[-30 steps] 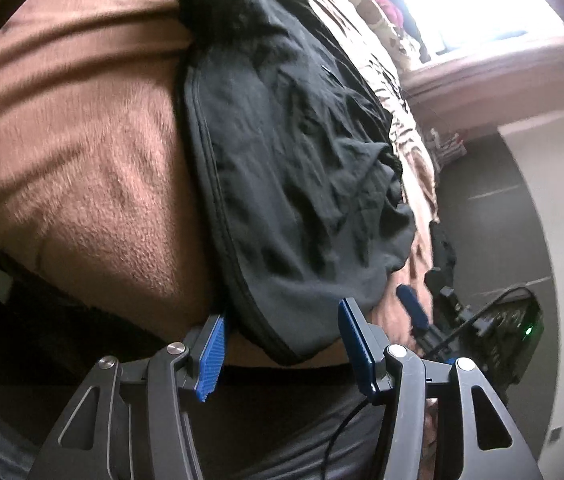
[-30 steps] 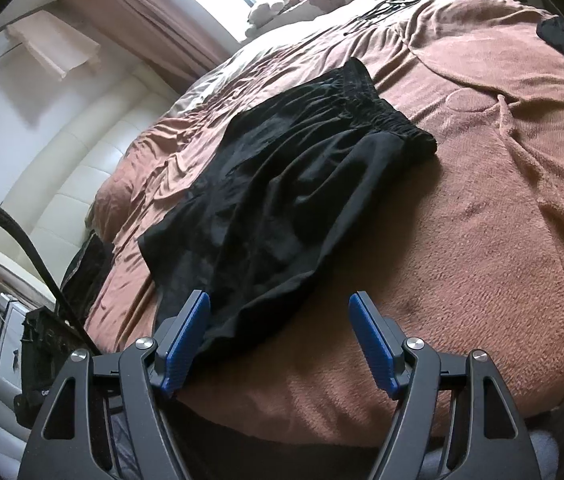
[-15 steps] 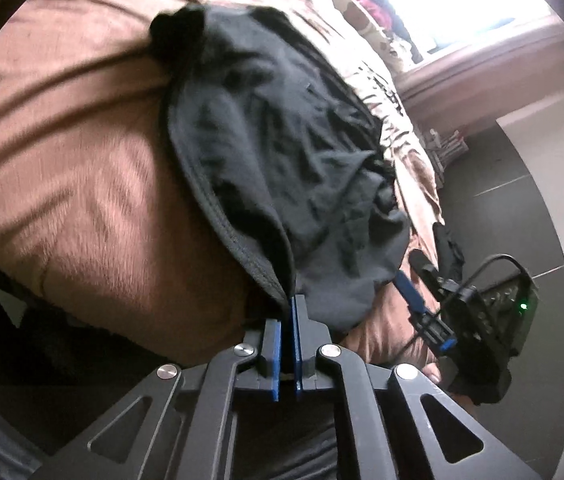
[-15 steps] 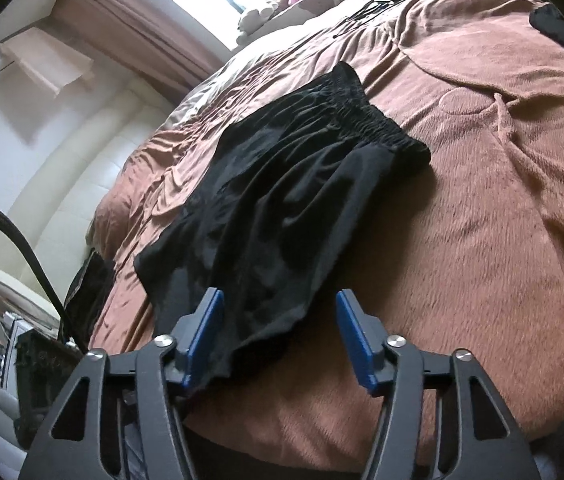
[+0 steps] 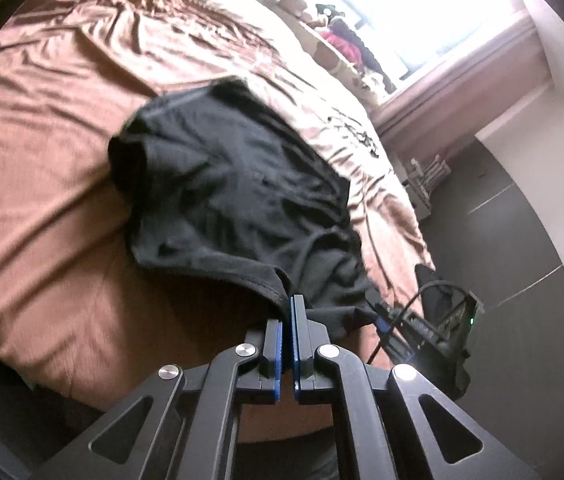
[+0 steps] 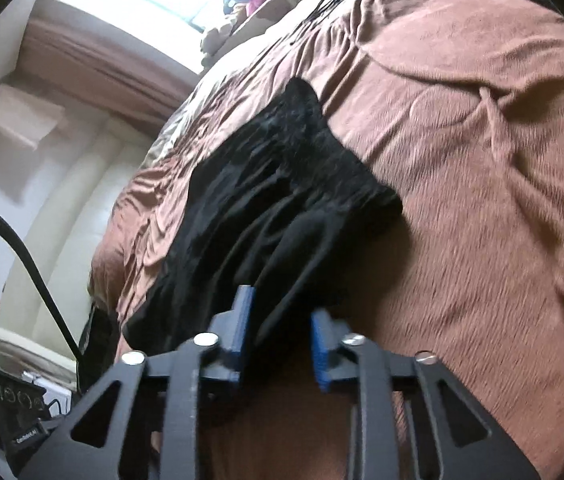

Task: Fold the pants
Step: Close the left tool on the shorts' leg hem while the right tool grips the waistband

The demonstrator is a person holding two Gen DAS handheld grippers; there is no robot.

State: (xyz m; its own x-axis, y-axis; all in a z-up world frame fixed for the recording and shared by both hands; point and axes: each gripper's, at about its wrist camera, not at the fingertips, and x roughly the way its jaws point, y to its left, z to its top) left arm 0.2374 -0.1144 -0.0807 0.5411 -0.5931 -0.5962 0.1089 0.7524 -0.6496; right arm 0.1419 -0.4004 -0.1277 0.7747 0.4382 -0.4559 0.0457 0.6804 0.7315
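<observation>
A pair of black pants (image 5: 242,200) lies on a bed covered by a brown fleece blanket (image 5: 42,208), soft and napped, creased into long ridges. The pants are thin, matte cloth, wrinkled all over, with a gathered, ribbed waistband (image 6: 346,160) at the far end.

My left gripper (image 5: 287,320) is clenched on the near hem of the pants. Its two blue, ridged pads are pressed almost flat together, with a thin fold of black cloth pinched between them. From there the hem rises off the blanket in a taut edge, and the fabric drapes away toward the far side.

My right gripper (image 6: 278,328) has just been closing, and its blue pads stand a narrow gap apart, with a bunched lobe of the near pant leg between them. The picture is blurred, so I cannot tell whether the pads press the cloth yet.

Both grippers have black, angular plastic arms with round silver screws. Beyond the bed, a bright window (image 5: 402,12) glows at the far side, and dark grey floor (image 5: 522,240) lies to the right.
</observation>
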